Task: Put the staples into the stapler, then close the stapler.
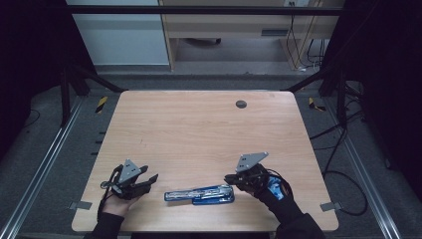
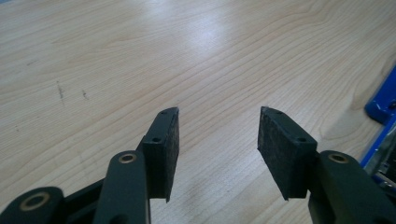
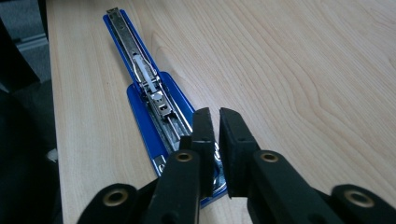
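Here, a blue stapler swung open flat, its metal staple channel exposed [image 1: 200, 194], is lying along the counter's [image 1: 199, 129] near edge. The right gripper [image 3: 215, 122], jaws nearly closed on nothing, is hovering over its right end; the left gripper [image 2: 217, 128] is waiting, jaws wide apart and empty, just beyond its left end.

High view: fixed overhead, facing forward and down across the whole tabletop [image 1: 199, 129]. Left gripper view: low, close to the wood, looking along its jaws. Right gripper view: likewise low. All three share the blue stapler [image 1: 200, 194] [image 2: 383, 116] [image 3: 154, 98].
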`<state>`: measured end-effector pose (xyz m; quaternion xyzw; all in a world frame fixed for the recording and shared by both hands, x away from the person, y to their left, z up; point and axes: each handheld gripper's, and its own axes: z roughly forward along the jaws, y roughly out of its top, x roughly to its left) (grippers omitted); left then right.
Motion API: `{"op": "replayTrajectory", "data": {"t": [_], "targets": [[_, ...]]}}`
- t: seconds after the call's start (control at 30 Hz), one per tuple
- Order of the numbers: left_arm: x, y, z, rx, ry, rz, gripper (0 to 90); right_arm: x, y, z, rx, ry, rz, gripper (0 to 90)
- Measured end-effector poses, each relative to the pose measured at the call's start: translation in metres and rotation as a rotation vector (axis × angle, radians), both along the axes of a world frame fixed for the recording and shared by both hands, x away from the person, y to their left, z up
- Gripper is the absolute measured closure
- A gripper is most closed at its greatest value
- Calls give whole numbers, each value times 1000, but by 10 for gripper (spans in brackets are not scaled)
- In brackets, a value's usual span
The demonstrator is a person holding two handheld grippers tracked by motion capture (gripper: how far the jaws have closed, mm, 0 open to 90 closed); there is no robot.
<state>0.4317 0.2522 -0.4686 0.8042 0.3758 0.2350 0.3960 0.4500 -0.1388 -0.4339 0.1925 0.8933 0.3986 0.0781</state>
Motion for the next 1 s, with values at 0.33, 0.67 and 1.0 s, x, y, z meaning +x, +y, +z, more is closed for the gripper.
{"op": "replayTrajectory", "data": {"t": [0.33,0.67,1.0], "targets": [[-5,1,3,-23,-3,-21,494,-18,-4,-15,34,51,-55,900],[-12,-1,5,-45,-5,-46,493,-27,-8,-23,37,59,-62,900],[-19,-1,8,-62,-6,-74,490,-33,-5,-33,24,90,-67,900]]}}
